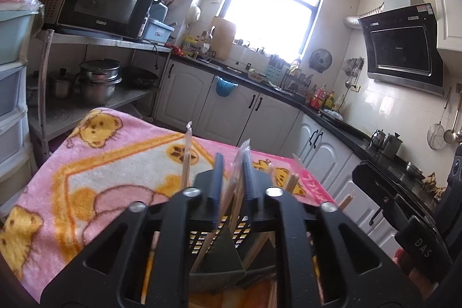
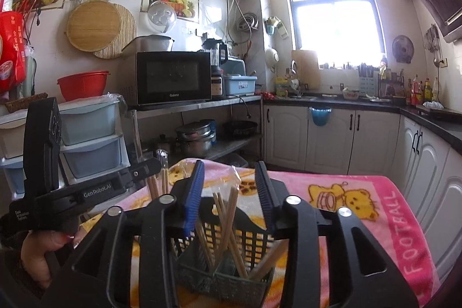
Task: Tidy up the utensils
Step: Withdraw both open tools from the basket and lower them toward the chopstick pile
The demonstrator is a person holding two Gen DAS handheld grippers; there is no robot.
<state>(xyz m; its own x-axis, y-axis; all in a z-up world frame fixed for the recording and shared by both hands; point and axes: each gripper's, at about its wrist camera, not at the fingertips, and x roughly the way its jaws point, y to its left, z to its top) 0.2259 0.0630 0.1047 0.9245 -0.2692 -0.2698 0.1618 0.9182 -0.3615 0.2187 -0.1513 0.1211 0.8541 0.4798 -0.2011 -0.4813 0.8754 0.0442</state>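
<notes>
Seen from the left wrist, the left gripper stands narrowly parted around plastic-wrapped wooden chopsticks above the black slotted plastic basket; contact unclear. Seen from the right wrist, the right gripper gapes wide, empty, over that basket on the pink bear-print towel.

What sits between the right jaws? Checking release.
Wooden chopsticks standing in the black basket, untouched by the right gripper, in the right wrist view.

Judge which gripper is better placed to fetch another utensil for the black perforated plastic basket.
Probably right: right gripper stands open, gripping nothing; left gripper has plastic-wrapped wooden chopsticks between its jaws.
</notes>
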